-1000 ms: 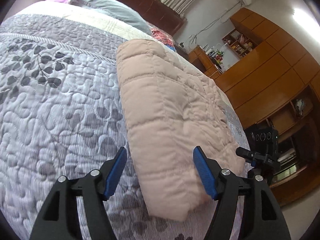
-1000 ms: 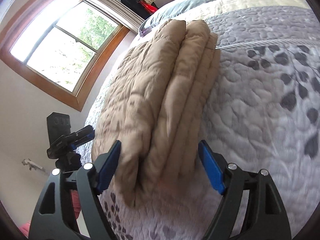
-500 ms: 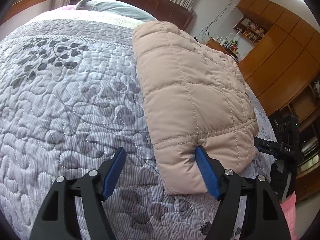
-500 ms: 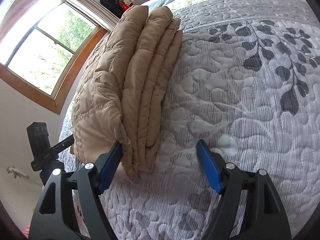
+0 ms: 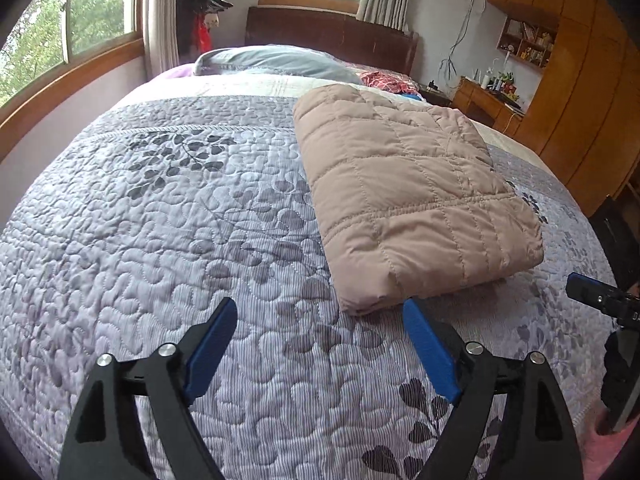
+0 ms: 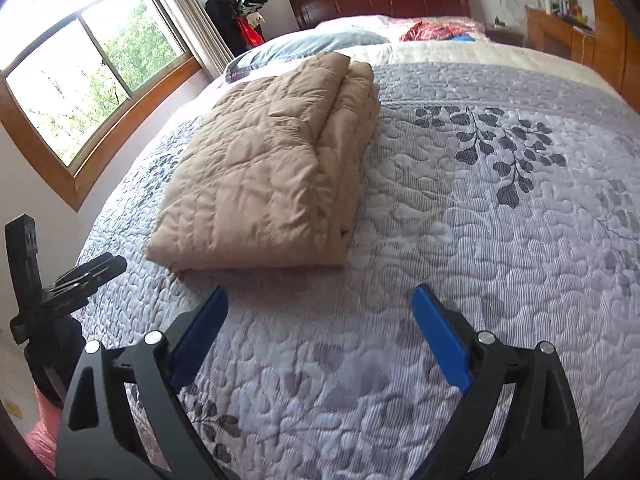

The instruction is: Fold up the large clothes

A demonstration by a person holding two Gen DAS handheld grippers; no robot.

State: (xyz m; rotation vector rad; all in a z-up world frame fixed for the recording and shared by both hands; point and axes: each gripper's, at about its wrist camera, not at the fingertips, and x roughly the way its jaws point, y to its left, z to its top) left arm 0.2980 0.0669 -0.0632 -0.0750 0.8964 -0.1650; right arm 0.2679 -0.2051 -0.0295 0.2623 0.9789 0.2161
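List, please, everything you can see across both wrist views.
folded quilted jacket: one, beige, lying on the bedspread, free of both grippers
bedspread: one, grey-lilac leaf quilting, covering the bed
pillow: one, grey-blue, by the headboard
headboard: one, dark wood, far end
windows: wood-framed, greenery outside
wardrobe: orange-brown wood, right wall
left gripper: black, blue fingers, opening, nothing between them
right gripper: black, blue fingers, opening, nothing between them

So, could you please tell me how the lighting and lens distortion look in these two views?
Left wrist view: even daylight, sharp, fisheye bulges the bedspread; folded jacket well lit. Right wrist view: window partly blown out, same bulging, jacket clear.
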